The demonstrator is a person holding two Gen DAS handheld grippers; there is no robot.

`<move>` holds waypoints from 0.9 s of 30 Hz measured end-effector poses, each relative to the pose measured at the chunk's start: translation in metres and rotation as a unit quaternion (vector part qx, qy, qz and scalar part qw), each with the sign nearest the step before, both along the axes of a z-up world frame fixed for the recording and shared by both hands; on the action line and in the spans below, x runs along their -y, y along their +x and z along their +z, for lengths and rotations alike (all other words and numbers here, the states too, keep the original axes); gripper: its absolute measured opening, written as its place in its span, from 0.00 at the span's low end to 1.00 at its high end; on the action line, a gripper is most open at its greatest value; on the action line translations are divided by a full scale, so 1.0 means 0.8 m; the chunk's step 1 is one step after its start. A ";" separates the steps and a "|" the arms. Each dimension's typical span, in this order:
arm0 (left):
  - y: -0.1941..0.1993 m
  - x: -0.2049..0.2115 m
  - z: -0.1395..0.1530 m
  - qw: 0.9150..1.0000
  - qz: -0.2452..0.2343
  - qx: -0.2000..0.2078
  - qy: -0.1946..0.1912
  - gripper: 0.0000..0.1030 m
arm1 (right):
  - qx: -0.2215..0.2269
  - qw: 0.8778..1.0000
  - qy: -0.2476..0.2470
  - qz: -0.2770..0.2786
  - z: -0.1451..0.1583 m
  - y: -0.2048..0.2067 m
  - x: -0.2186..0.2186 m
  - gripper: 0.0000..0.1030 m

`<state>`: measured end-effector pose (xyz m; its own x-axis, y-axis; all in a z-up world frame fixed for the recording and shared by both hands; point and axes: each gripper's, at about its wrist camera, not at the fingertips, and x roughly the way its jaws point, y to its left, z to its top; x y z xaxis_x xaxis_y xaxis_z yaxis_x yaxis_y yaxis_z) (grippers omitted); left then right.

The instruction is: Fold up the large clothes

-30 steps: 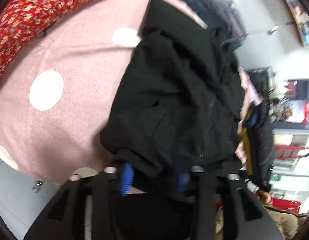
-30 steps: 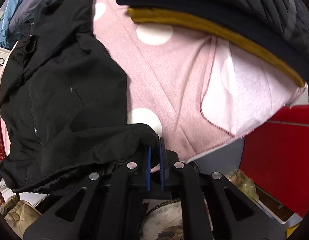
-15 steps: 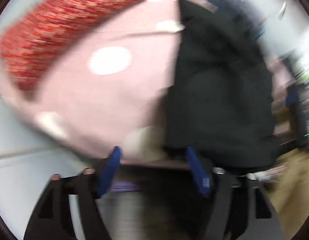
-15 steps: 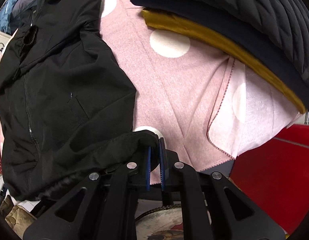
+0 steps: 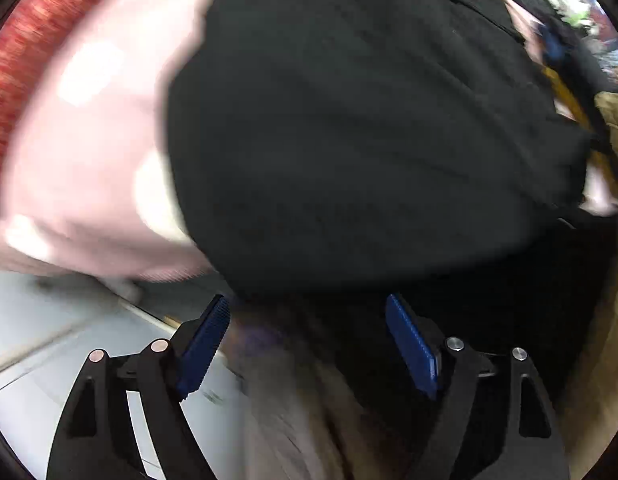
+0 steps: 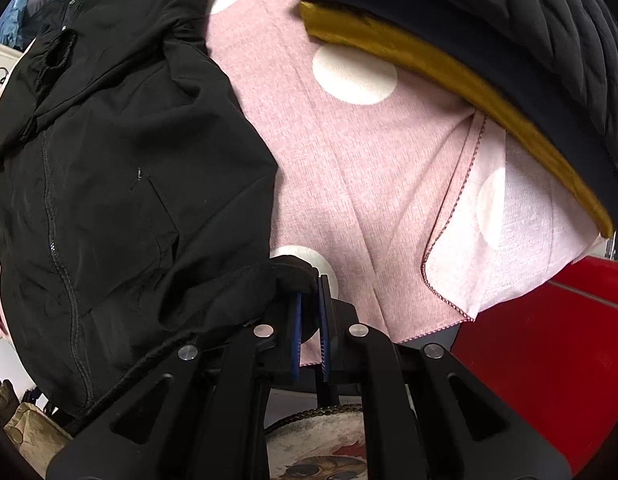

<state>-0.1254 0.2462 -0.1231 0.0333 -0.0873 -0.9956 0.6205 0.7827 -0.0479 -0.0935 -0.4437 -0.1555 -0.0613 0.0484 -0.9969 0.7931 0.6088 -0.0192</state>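
**One black jacket, pinched at its hem on the right only**

The left wrist view is smeared with blur, so the seams and edges of the black jacket [image 5: 369, 128] can't be made out there, and its top runs out of the picture. The left gripper [image 5: 309, 332] has its two blue pads [image 5: 205, 336] spread wide with nothing between them; the jacket lies just ahead of the tips.

The right gripper [image 6: 309, 312] is nearly closed, its two pads nipping a bunched corner of the jacket [image 6: 109, 168] hem. From there the single garment spreads away left of the fingers over the pink polka-dot sheet [image 6: 341, 152]. Ahead and right of the fingers sits one stack of folded clothes [image 6: 489, 40], its upper part cut off.
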 end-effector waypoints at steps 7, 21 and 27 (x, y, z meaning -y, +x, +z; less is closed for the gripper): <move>0.068 -0.039 0.042 0.960 0.240 0.126 -0.062 0.67 | -0.002 1.000 0.003 0.009 -0.001 0.005 -0.003 0.07; 0.070 -0.046 -0.072 0.978 0.189 -0.024 0.090 0.53 | -0.007 0.999 0.018 -0.039 -0.021 -0.030 0.001 0.07; 0.102 -0.042 -0.057 0.979 0.201 -0.013 0.034 0.05 | -0.002 0.999 0.013 -0.030 -0.016 -0.023 -0.001 0.07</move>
